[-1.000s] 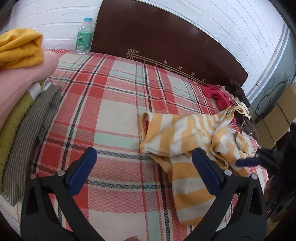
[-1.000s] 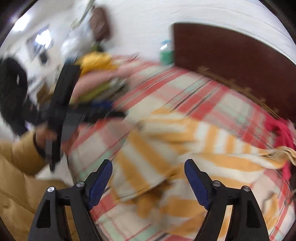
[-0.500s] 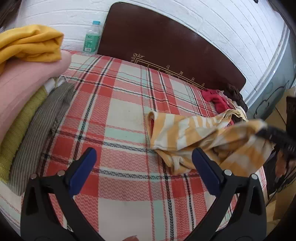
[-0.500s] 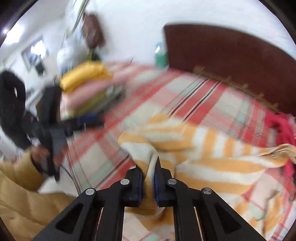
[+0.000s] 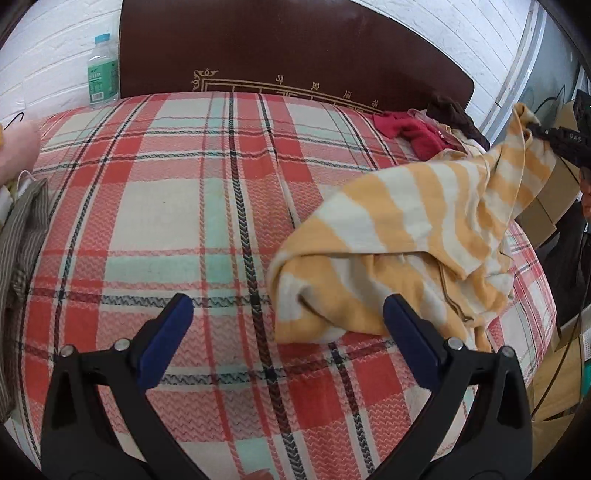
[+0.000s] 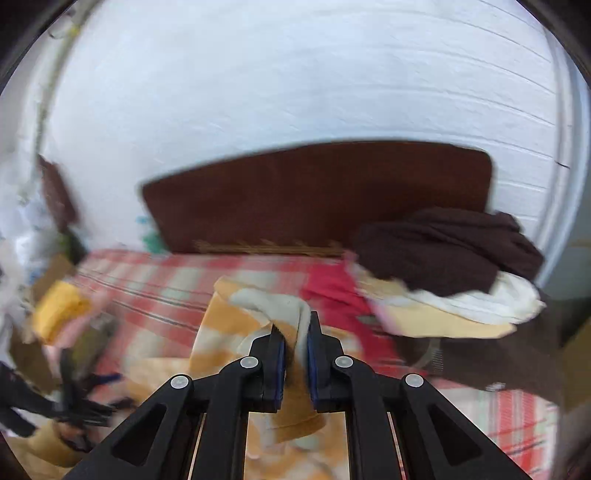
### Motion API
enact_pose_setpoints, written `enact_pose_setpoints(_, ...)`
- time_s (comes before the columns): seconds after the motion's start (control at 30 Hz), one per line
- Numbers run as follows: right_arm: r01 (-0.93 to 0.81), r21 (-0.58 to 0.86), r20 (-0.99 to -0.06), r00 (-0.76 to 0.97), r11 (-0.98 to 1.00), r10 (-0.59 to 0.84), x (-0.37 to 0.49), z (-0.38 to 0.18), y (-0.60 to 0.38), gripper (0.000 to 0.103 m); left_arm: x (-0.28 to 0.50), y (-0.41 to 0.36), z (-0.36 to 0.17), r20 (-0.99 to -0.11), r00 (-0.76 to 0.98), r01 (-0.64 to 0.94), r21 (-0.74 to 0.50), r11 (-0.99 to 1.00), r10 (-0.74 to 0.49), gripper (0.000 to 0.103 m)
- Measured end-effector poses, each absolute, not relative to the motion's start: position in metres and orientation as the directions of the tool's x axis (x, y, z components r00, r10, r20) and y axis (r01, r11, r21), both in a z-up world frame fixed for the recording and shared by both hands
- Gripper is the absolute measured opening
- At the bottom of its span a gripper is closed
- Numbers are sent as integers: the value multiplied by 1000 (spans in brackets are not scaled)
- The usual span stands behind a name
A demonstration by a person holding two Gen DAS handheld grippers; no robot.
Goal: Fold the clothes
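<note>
Plaid bedspread (image 5: 177, 206), dark wooden headboard (image 5: 295, 48), white brick wall (image 5: 461, 33)

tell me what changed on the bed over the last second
The right gripper, open a second ago, shut on a fold of the striped garment and lifted that end up toward the bed's right edge; its jaws now ease slightly, cloth between them. The left gripper stayed open, empty. The plaid blanket, water bottle and clothes pile stayed put.
</note>
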State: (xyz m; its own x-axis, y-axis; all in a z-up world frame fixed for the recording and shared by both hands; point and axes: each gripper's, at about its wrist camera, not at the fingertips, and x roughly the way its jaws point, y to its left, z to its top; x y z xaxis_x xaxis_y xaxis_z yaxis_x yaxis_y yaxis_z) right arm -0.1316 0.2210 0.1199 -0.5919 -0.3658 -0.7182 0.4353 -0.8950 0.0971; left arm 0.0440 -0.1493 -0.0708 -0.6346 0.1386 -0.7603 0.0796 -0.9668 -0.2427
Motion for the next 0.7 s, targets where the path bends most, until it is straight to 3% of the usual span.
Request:
enact_pose_setpoints(0.03,420,43,-751,-585,-907,-307,-139,106,220,13,41,-149,-73,-766,-628,79,-238,-968,137,103)
enact_pose_setpoints(0.13,387,-121,-822,-556,-914,-126,-155,65,209,37,34,-147,-77,-781,-609,65,-225,-972,140,103)
enact_pose_setpoints(0.17,384,-147,-822,-560,-911,-103,-152,57,204,39,31,-146,-79,-788,-601,63,-216,-974,136,103)
enact_pose_setpoints(0.3,544,-184,-779,-588,-819,-216,-111,57,173,44,22,-143,-84,-801,-580,36,-207,-978,148,103)
enact_pose_setpoints(0.37,667,-254,-762,-584,-700,-280,-74,55,149,63,16,-142,-86,-805,-571,22,-209,-978,159,103)
enact_pose_setpoints(0.4,720,-289,-755,-577,-631,-312,-56,54,137,66,12,-141,-87,-807,-568,16,-207,-978,162,103)
enact_pose_setpoints(0.47,802,-357,-744,-554,-479,-374,-19,52,114,67,7,-138,-87,-809,-566,6,-194,-981,156,103)
enact_pose_setpoints(0.57,836,-487,-775,-548,-255,-315,14,13,83,65,0,-137,-85,-811,-562,-9,-192,-981,164,103)
enact_pose_setpoints(0.7,846,-524,-807,-530,-99,-261,23,-25,62,64,0,-136,-86,-809,-565,-10,-190,-982,162,103)
